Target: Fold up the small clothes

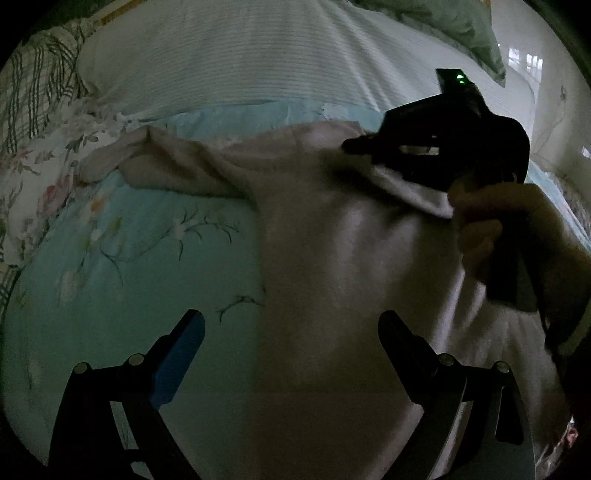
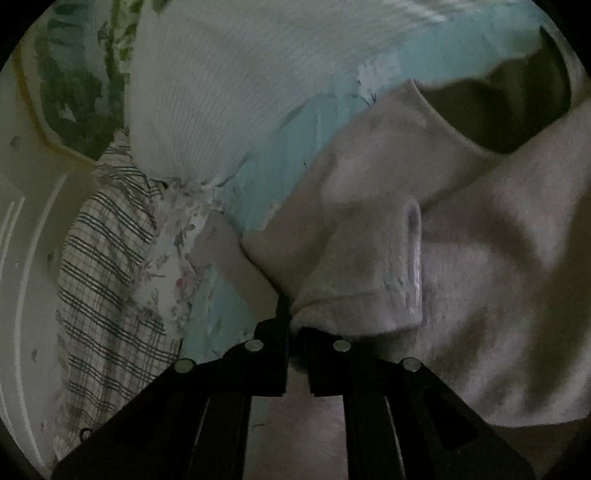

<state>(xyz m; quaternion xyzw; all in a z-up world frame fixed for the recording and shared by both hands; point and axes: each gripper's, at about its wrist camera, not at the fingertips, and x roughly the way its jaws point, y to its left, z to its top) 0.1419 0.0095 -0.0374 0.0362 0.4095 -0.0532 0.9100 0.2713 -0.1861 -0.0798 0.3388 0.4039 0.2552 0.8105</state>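
A pale pink sweater (image 1: 332, 258) lies spread on a teal floral bedsheet (image 1: 110, 240); one sleeve (image 1: 166, 166) trails to the left. My left gripper (image 1: 291, 343) is open and empty, its jaws wide apart just above the sweater's lower body. My right gripper (image 1: 354, 146) is shut on a fold of the sweater at its upper right and holds it lifted. In the right wrist view the right gripper (image 2: 291, 314) pinches the folded pink sweater (image 2: 369, 258) at its fingertips; the neck opening (image 2: 498, 110) shows at the upper right.
A white ribbed blanket (image 1: 240, 55) lies across the far bed. A striped and floral pillow (image 1: 33, 122) sits at the left. A green pillow (image 1: 469, 26) is at the far right. A checked cloth (image 2: 103, 277) hangs at the bed's edge.
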